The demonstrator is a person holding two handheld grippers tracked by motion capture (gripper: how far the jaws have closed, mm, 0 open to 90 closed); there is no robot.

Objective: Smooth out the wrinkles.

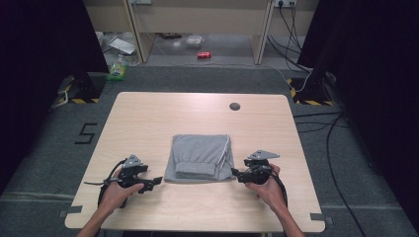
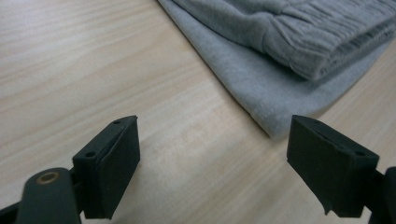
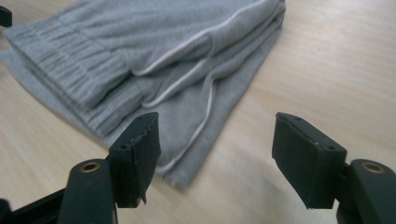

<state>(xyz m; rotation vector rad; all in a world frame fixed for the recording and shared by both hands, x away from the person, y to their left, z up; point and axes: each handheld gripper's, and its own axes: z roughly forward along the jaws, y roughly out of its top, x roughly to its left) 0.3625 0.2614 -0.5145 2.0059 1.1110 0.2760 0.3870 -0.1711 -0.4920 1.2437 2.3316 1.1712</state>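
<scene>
A folded grey garment (image 1: 200,157) with ribbed cuffs and thin white piping lies in the middle of the wooden table (image 1: 148,118). My left gripper (image 1: 154,183) rests low by its front left corner, jaws wide apart with bare wood between them; the garment (image 2: 280,60) lies just ahead of its right jaw. My right gripper (image 1: 237,173) sits at the garment's front right corner. In the right gripper view the garment's (image 3: 154,60) near corner reaches in beside the left jaw, and the pads do not press on it. Both grippers (image 2: 212,168) (image 3: 217,156) are open.
A dark round grommet (image 1: 234,106) sits near the table's far edge. Beyond the table are a grey carpet, a red can (image 1: 204,55), a green-and-white item (image 1: 117,70), black stands and cables at both sides.
</scene>
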